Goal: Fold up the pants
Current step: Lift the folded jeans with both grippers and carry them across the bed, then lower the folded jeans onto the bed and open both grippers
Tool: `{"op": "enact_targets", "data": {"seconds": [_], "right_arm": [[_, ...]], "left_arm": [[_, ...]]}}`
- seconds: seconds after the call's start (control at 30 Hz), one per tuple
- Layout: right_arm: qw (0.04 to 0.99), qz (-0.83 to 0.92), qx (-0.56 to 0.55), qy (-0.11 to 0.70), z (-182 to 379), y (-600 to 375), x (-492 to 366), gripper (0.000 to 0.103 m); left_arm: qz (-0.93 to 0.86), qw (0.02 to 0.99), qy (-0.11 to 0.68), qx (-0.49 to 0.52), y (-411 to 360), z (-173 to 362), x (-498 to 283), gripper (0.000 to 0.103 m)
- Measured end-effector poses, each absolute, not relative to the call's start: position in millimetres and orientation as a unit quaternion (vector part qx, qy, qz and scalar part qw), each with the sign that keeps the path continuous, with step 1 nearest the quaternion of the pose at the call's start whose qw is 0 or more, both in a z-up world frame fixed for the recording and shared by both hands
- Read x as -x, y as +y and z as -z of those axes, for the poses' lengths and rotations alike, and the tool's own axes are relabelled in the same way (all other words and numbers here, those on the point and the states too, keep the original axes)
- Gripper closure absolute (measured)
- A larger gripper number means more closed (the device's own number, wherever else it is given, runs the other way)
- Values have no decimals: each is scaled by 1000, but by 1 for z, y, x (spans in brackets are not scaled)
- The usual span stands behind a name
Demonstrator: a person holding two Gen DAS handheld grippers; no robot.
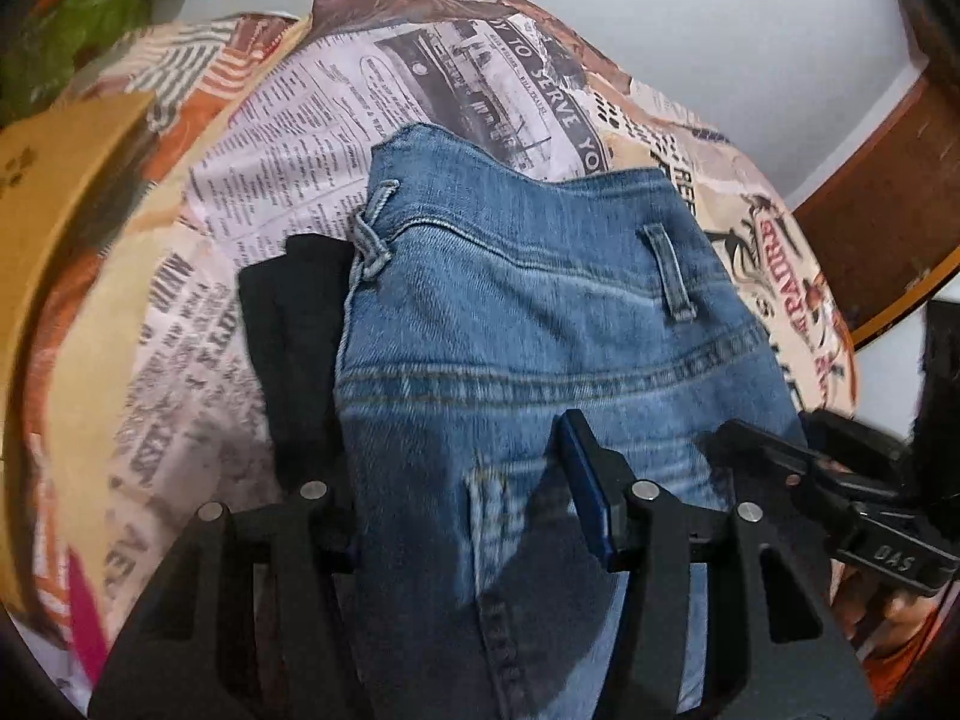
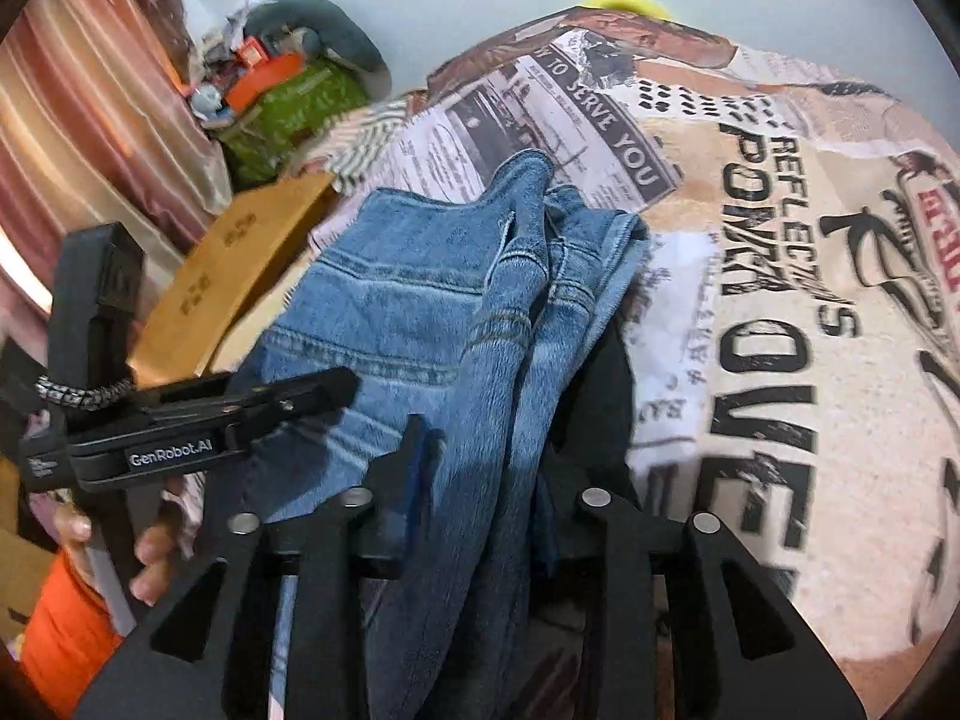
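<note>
Blue denim pants (image 1: pixel 528 324) lie on a newspaper-print bedspread (image 1: pixel 288 180), waistband toward the far side. My left gripper (image 1: pixel 462 420) straddles the denim, which fills the gap between its two black fingers; one finger (image 1: pixel 300 324) lies along the left edge of the pants. In the right wrist view the pants (image 2: pixel 420 312) are bunched and run between my right gripper's fingers (image 2: pixel 408 468). The right gripper (image 2: pixel 504 438) is shut on the pants. The left gripper's body also shows in the right wrist view (image 2: pixel 210 420), over the denim.
A tan cardboard box (image 2: pixel 240 264) sits on the bed left of the pants. A pile of clutter with a green bag (image 2: pixel 288 102) is at the far left. A brown wooden piece (image 1: pixel 888 204) stands right of the bed. A hand in an orange sleeve (image 2: pixel 66 618) holds the left gripper.
</note>
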State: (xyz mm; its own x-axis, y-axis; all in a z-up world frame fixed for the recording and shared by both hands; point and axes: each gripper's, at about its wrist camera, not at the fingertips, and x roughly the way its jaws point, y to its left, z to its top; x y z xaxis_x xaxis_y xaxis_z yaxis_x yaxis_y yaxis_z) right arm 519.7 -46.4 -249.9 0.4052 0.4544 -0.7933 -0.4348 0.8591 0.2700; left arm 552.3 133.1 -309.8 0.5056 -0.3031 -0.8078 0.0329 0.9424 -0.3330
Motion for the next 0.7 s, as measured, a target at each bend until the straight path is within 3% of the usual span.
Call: {"op": "enact_targets", "data": {"seconds": [0.1,0.2,0.5,0.7], "right_arm": [[846,-261,24,464,235,-45,-502,53],[856,-273,35,438,214,-47,-481,50],[882,-289,56,369,133,-58,-399,49],[906,-302,44,295,74,-71,-331,49]], "left_arm": [[85,860,490,115,134,296,-538,50],[79,868,478,109,137,273,-516,50],[75,908,406,62,124,165,-418,50],[72,945,319,27,102,89,-331,50]]}}
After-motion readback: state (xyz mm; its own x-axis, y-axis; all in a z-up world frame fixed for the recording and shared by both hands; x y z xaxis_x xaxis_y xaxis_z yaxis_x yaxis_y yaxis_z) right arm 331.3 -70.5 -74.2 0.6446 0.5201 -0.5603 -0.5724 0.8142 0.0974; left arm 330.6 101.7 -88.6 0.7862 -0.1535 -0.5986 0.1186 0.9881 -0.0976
